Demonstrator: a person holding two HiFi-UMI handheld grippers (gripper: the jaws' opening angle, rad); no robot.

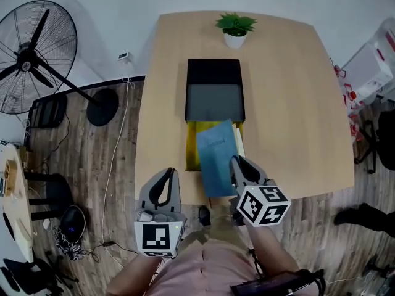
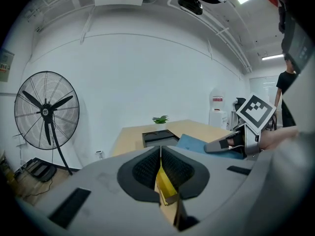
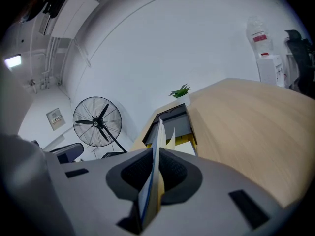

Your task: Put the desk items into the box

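While my right claw [image 1: 238,163] clamps the near end of the blue notebook [image 1: 216,156], that notebook lies slanted over a yellow item [image 1: 192,142] just in front of the open black box [image 1: 215,100] on the counter [image 1: 290,103]; my left claw [image 1: 166,174] hovers by the counter's near edge, jaws pressed together, empty.

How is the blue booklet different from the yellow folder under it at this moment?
The blue booklet is clamped at its near edge in the right gripper; the yellow folder lies on the table. The blue booklet sits on top, skewed; the yellow folder is mostly covered, square to the black box. Both are flat and not yet in the box.
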